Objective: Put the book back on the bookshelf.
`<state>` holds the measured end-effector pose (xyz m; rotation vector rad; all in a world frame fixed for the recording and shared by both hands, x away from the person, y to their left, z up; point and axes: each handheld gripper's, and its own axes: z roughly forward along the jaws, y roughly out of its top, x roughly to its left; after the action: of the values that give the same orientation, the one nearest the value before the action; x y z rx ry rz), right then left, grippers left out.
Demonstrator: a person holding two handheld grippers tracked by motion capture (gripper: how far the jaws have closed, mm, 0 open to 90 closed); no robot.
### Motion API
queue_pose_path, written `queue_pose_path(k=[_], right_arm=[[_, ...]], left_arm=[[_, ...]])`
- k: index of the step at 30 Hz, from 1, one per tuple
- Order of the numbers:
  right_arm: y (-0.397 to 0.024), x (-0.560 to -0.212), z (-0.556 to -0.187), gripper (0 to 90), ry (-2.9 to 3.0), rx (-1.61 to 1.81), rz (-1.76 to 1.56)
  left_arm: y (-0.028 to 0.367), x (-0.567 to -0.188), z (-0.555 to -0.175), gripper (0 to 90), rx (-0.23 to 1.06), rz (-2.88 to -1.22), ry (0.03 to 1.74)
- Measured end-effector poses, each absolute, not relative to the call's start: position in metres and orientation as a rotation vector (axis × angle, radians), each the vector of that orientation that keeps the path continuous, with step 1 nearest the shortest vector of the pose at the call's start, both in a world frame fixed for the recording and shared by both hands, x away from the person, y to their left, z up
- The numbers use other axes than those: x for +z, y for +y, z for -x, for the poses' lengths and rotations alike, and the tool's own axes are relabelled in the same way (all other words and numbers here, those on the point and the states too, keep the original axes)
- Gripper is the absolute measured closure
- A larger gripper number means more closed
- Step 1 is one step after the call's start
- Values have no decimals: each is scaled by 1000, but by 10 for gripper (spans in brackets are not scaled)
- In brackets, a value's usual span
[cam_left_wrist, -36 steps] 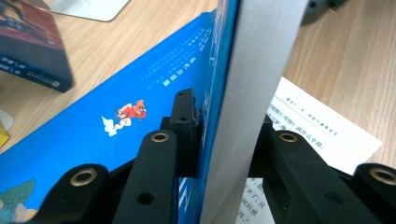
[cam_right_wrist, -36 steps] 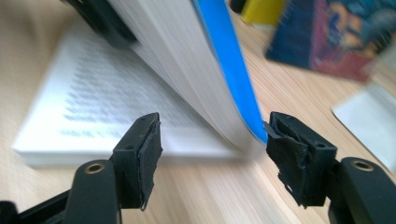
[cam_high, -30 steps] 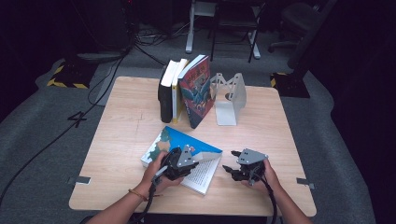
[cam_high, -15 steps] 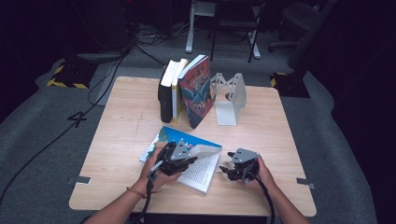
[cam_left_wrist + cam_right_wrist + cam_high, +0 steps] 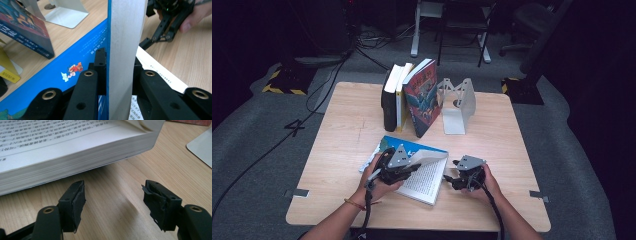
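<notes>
A book with a blue cover [image 5: 412, 148] lies open on the table in front of the person. My left gripper [image 5: 413, 166] is shut on its blue cover and a thick wad of pages [image 5: 125, 30], holding them raised on edge; one jaw presses the cover [image 5: 75, 60], the other the page side. My right gripper [image 5: 451, 180] sits low over the wood just right of the book's page block [image 5: 62, 152]. It [image 5: 113, 195] is open; its jaws have just been opening a little, with bare table between the pads [image 5: 78, 200].
Three books [image 5: 412, 97] stand upright at the back of the wooden table [image 5: 347, 130], leaning by a white metal bookend [image 5: 457, 102]. Bare wood lies left and right of the open book. Dark floor, cables and chair legs surround the table.
The left gripper has lifted the cover and pages higher, swinging them toward the right. The right gripper has slid left and lower, closer to the book's edge.
</notes>
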<state>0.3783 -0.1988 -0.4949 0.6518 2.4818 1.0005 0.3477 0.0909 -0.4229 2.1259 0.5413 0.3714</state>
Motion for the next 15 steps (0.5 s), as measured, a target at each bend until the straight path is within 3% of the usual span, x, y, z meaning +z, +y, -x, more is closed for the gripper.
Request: queue_pose_path(k=[6, 15], right_arm=[[-193, -496, -377, 330, 2482, 1041, -643], [-192, -488, -368, 399, 2419, 1161, -591]], left_arm=[[93, -422, -348, 766, 368, -2118, 538], [95, -422, -348, 761, 347, -2097, 534]])
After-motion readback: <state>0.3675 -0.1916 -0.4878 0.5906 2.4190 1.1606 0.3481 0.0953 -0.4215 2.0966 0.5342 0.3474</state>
